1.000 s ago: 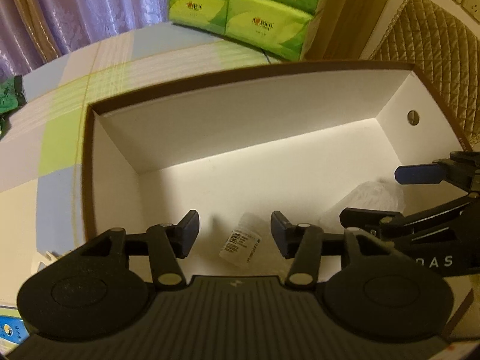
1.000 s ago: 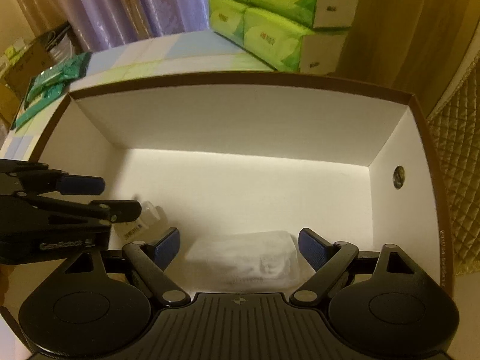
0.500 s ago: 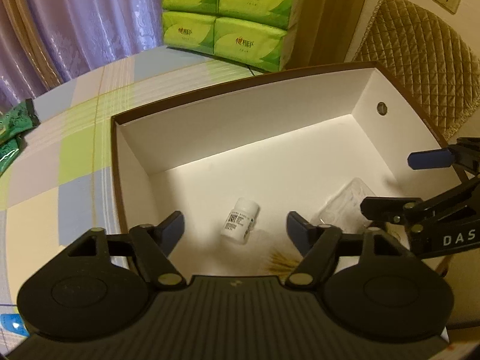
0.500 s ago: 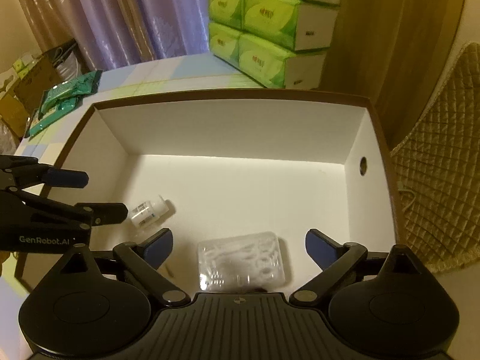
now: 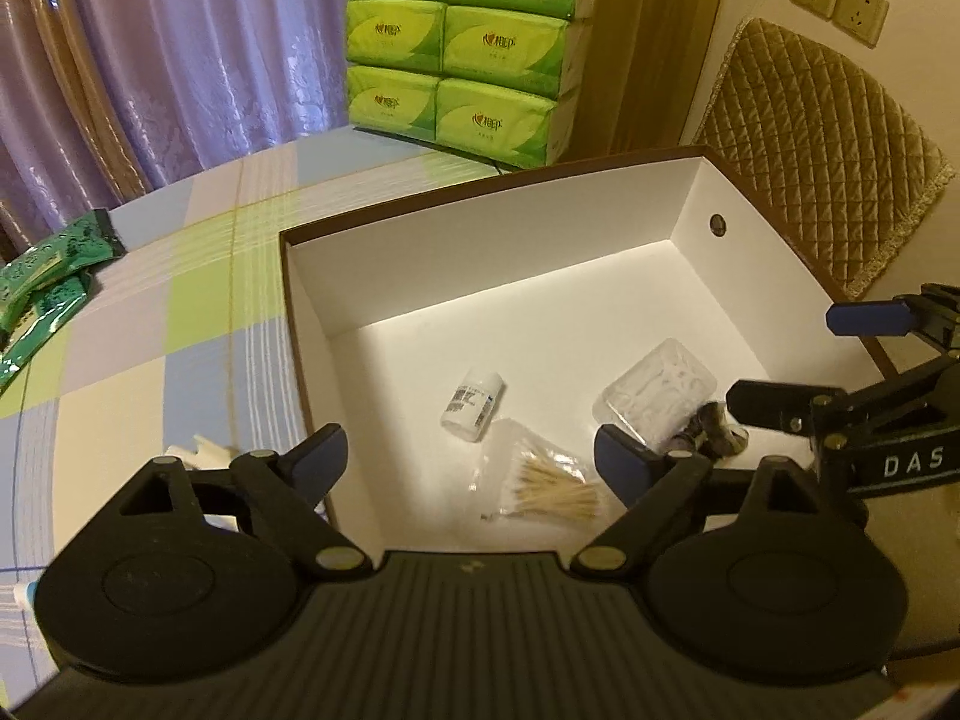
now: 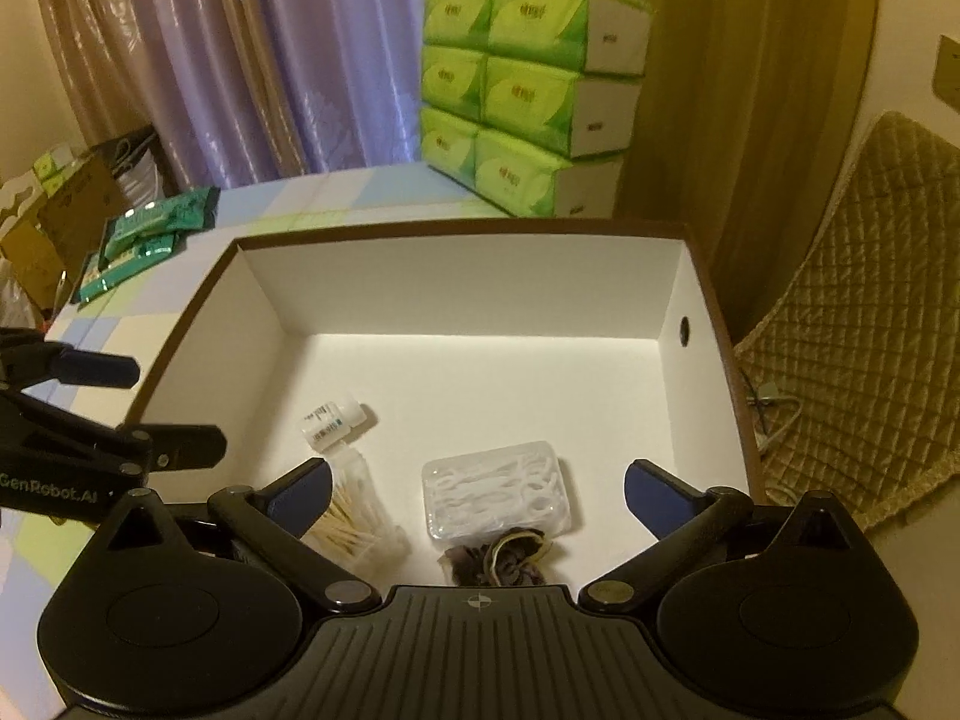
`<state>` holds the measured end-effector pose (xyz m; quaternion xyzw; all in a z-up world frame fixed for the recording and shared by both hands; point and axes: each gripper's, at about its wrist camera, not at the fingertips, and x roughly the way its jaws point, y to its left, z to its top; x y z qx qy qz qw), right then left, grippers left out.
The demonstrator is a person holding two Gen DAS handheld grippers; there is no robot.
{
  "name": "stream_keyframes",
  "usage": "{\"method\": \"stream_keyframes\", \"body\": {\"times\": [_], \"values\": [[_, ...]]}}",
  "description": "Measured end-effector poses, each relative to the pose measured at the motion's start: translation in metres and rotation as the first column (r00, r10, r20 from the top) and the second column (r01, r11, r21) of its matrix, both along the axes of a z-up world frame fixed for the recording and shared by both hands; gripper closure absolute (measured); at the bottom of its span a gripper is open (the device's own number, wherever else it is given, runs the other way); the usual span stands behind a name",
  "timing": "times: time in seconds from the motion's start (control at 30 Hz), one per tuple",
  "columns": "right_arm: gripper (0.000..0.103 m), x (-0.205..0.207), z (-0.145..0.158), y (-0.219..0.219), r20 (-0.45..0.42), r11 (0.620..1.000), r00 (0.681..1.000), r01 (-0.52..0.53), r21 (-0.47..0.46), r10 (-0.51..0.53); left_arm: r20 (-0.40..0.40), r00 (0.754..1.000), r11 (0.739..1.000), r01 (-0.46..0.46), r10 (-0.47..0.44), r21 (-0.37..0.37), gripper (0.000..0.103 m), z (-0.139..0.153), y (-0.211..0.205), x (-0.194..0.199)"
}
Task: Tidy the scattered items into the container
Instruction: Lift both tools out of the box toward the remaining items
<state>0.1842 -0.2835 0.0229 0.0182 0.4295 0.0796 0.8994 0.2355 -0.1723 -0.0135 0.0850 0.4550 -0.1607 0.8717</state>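
Container: open cardboard box [image 5: 690,198], brown outside, white inside, standing on the table [image 5: 150,330] with its checked cloth of pale blue, green and cream.
Left claw [image 5: 471,456]: spread wide, nothing between the blue pads; it hangs above the near left part of the box, one pad over the left rim, the other over the floor of the box.
Right claw [image 6: 477,489]: spread wide and holding nothing, poised above the near edge of the box, pointing inward.
Bottle: small white bottle [image 5: 472,403] with a barcode label, lying on its side on the box floor, left of centre.
Cotton swabs: clear bag of wooden-stemmed swabs [image 5: 543,489], lying flat just nearer than the bottle, close to it; whether they touch cannot be told.
Clear case: transparent plastic case [image 6: 495,489] of small white pieces, flat on the box floor, right of the swabs.
Dark bundle: small dark item with yellowish bands [image 6: 501,558], against the near edge of the clear case; its nature cannot be told.
Outside the box: green packets [image 6: 144,234] on the far left of the table, well apart from the box; a white object [image 5: 204,456] partly hidden behind the left claw.
Background: stack of green tissue packs [image 5: 462,42], purple curtain [image 5: 180,60], quilted chair back [image 5: 822,144] to the right.
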Motion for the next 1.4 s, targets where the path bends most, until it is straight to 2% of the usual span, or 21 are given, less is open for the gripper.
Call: {"method": "stream_keyframes", "body": {"times": [0.33,0.73,1.13,1.4], "values": [[0.002,-0.043,0.02,0.018,0.073,1.0,0.997,0.03,0.006,-0.031,0.028,1.0,1.0,-0.007,0.007,-0.019,0.014,0.019,0.021,-0.042],[0.002,-0.097,0.032,0.061,0.143,0.999,0.989,0.039,0.004,-0.039,0.068,0.997,0.999,-0.019,0.022,-0.046,0.014,0.033,0.064,-0.099],[0.002,-0.132,0.028,0.09,0.144,0.998,0.988,0.058,0.034,-0.063,0.102,0.994,0.996,-0.028,0.037,-0.086,0.014,0.037,0.117,-0.143],[0.002,-0.142,0.017,0.118,0.119,0.997,0.992,0.045,0.056,-0.051,0.103,0.99,0.991,-0.089,0.099,-0.102,0.014,0.029,0.162,-0.157]]}}
